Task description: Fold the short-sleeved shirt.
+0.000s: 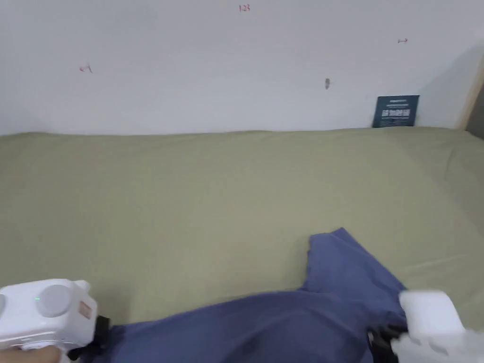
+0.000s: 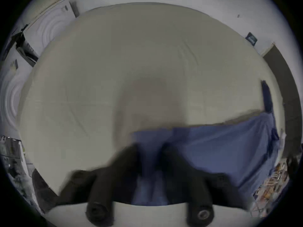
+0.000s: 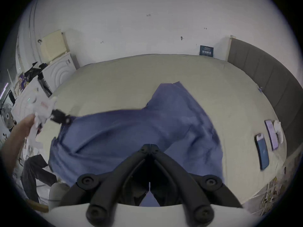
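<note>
Gripping shirt [image 3: 131, 132] edges | both grippers' jaws closed on cloth | bedsheet [image 1: 212, 189] beyond

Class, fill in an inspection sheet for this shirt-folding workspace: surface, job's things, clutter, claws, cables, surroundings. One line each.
Surface: olive-green bed sheet, lightly creased.
Job's things: blue short-sleeved shirt, stretched between both claws, one sleeve pointing toward the wall.
Clutter: two phones and a white object beside them, at the bed's right edge.
Claws: left claw blurred, shirt cloth between its jaws, grip unclear; right claw shut on the shirt.
Cables: nothing seen.
Surroundings: white wall bearing a dark sign; grey headboard on the right.
</note>
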The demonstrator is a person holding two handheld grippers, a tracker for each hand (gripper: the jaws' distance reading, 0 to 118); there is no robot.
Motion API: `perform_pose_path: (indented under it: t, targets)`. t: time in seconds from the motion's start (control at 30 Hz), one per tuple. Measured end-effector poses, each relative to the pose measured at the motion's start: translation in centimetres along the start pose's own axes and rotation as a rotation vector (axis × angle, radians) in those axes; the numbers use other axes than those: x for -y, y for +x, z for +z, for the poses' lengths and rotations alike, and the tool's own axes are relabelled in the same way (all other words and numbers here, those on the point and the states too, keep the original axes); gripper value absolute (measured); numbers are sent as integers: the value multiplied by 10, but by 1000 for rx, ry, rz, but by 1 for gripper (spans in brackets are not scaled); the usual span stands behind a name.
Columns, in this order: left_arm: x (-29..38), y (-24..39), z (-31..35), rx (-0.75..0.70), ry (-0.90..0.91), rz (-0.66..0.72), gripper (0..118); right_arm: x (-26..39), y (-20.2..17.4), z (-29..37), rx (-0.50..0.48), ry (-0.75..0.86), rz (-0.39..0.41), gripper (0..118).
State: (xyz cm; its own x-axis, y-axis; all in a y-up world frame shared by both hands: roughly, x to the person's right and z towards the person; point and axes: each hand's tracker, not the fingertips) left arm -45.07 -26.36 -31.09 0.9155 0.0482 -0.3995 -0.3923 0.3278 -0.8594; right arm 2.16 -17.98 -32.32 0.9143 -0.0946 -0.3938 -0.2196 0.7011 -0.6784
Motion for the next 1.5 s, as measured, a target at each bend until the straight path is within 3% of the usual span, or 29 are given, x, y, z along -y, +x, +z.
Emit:
perform_pose_path:
  t: [0.03, 0.07, 0.1, 0.13, 0.2, 0.3, 0.37, 0.47, 0.6, 0.7, 0.73, 0.77, 1.0, 1.2, 1.5]
  targets:
    - [3, 0, 5, 56, 12, 9, 2, -24, 15, -15, 11, -15, 7, 5]
    - [6, 4, 7, 22, 25, 15, 2, -42, 27, -27, 9, -26, 22, 16]
    - [7, 8, 7, 1, 20, 0, 2, -69, 42, -51, 7, -66, 64, 40]
    - [13, 15, 10, 24, -15, -17, 2, -94, 55, -73, -6, -114, 74, 72]
    - [18, 22, 15, 40, -27, -8, 2, -132, 89, -128, 18, -237, 110, 73]
    - [12, 13, 13, 87, -45, 14, 2, -165, 113, -193, 125, -449, 229, 72]
    - [10, 14, 15, 79, -51, 4, 2, -166, 126, -221, 163, -579, 264, 73]
    - [9, 10, 13, 83, -60, 1, 2, -154, 138, -239, 55, -681, 193, 73]
    - [9, 9, 10, 80, -56, -17, 2, -140, 142, -246, 66, -690, 181, 73]
    - [8, 8, 8, 79, -51, -22, 2, -137, 141, -239, 72, -700, 83, 64]
    - [8, 7, 9, 80, -50, -19, 2, -135, 139, -236, 75, -672, 73, 17]
    - [7, 6, 10, 81, -46, -17, 2, -138, 137, -229, 78, -621, 116, 0]
    - [9, 0, 45, 123, 45, -17, 2, -150, 104, -167, 33, -492, 208, 0]
    - [27, -10, 101, 136, 152, -77, 2, -142, 79, -49, -1, -353, 250, 0]
    - [86, -39, 149, 176, 220, -120, 2, -90, 115, 16, -28, -321, 210, 0]
